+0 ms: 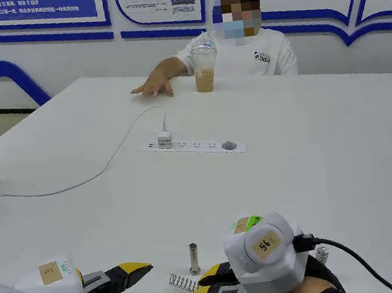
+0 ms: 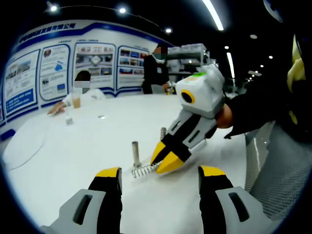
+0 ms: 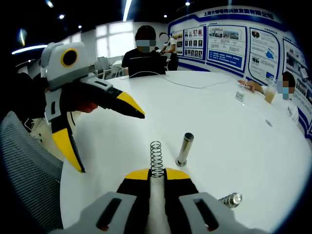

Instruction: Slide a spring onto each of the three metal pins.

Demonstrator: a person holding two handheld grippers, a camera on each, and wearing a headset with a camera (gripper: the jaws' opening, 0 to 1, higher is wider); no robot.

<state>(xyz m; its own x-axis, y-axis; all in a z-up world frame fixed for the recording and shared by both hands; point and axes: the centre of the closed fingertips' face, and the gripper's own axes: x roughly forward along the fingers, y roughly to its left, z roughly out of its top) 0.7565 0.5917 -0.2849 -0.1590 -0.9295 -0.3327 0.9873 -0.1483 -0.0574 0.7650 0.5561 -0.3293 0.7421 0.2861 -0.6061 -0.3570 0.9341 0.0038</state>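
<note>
1. Two grippers are at the near edge of one smooth white table [image 1: 314,175]. Each has a pale grey body and two black jaws with yellow tips.
2. The left gripper [image 2: 161,173] has its jaws spread wide, and nothing is between them.
3. The right gripper [image 3: 157,174] has its jaws closed almost together. They pinch one end of the spring.
4. I can count one spring [image 3: 156,156]. It is a thin coil of silver wire that lies low over the table and reaches from the right gripper's tips toward the left gripper.
5. I can count two metal pins with certainty. The upright pin [image 3: 185,148] is a smooth, shiny cylinder with a flat top. It stands on the table just beside the spring and does not touch it.
6. The second pin [image 3: 230,199] is near the right gripper, on its other side. It is short and its surface looks ribbed. I cannot tell whether a spring sits on it.
7. Farther away on the table there is one long white power strip [image 1: 203,146]. One white plug [image 1: 164,139] is in it, and one thin white cable [image 1: 106,168] curves away to the left.
8. One clear plastic cup [image 1: 205,67] with a lid, partly filled with a light brown drink, stands at the far edge. Behind it sits one person [image 1: 271,55] in a white shirt, with one hand flat on the table.
</note>
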